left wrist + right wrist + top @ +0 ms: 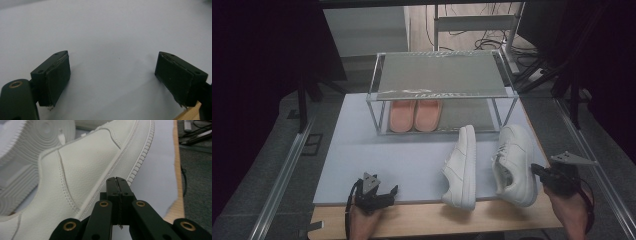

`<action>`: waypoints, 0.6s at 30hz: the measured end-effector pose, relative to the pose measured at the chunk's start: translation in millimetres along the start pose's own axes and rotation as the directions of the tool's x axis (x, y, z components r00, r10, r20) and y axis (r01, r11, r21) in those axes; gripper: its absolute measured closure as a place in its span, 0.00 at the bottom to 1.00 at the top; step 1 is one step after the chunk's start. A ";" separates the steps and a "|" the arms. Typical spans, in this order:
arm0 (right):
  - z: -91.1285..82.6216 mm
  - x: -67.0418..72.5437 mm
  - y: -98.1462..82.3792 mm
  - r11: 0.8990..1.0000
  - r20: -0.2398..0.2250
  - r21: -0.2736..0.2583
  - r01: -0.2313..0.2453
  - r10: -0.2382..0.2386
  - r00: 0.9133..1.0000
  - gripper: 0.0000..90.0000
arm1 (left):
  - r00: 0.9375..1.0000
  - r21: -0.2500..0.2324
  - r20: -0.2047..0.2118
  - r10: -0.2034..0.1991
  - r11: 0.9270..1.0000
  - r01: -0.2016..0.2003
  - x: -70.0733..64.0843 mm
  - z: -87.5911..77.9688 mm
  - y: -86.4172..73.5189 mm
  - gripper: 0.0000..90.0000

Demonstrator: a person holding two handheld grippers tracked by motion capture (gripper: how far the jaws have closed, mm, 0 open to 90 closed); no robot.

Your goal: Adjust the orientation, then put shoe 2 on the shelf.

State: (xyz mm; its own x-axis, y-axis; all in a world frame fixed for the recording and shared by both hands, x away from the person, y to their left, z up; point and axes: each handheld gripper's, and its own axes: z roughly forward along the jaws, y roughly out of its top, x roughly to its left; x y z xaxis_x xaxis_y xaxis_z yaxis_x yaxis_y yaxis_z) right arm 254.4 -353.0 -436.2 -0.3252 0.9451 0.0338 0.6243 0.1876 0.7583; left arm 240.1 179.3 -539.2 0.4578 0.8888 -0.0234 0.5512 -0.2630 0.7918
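Observation:
Two white sneakers lie on the pale mat (387, 155). The right sneaker (514, 165) rests on its sole, while the left sneaker (462, 167) is tipped onto its side with its ribbed sole (25, 150) showing. My right gripper (534, 170) is shut with nothing between its jaws. Its tips (117, 180) sit right beside the right sneaker (82, 170), at the sole edge near the heel. My left gripper (388, 195) is open at the mat's front left, with only bare mat (112, 30) between its pads (58, 75).
A clear two-level shoe rack (442, 75) stands at the back of the mat, with a pair of pink slippers (415, 115) on its lower level. The wooden table edge (437, 217) runs along the front. Metal rails flank the table.

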 end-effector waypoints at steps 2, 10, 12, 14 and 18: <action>-0.3 -5.2 -3.1 1.000 0.007 -0.001 -0.019 0.019 1.000 1.00 | 1.000 0.000 0.000 0.000 1.000 0.000 0.0 0.0 0.0 0.14; 2.4 -23.1 -17.8 0.998 0.066 0.030 -0.056 0.054 0.996 1.00 | 1.000 0.000 0.000 -0.001 1.000 0.001 0.0 0.1 0.0 0.14; 3.1 -29.4 -23.3 0.997 0.081 0.025 -0.076 0.074 0.994 1.00 | 1.000 0.000 0.001 -0.001 1.000 0.001 0.1 0.1 0.0 0.14; 1.8 -35.0 -27.3 0.996 0.109 0.021 -0.092 0.089 0.990 1.00 | 1.000 0.000 0.000 0.000 1.000 0.000 0.0 0.0 0.0 0.14; -4.0 -49.6 -36.5 0.989 0.067 -0.001 -0.145 0.145 0.987 1.00 | 1.000 -0.001 -0.001 0.000 1.000 0.000 -0.2 0.0 0.0 0.15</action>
State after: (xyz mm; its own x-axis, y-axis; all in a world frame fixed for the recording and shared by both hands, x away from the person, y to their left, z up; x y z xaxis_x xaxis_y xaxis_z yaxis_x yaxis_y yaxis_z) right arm 244.9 -407.8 -463.0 -0.1829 0.9780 0.0998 0.6640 0.0480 0.7462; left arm 240.0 179.1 -539.2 0.4569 0.8892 -0.0228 0.5509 -0.2628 0.7921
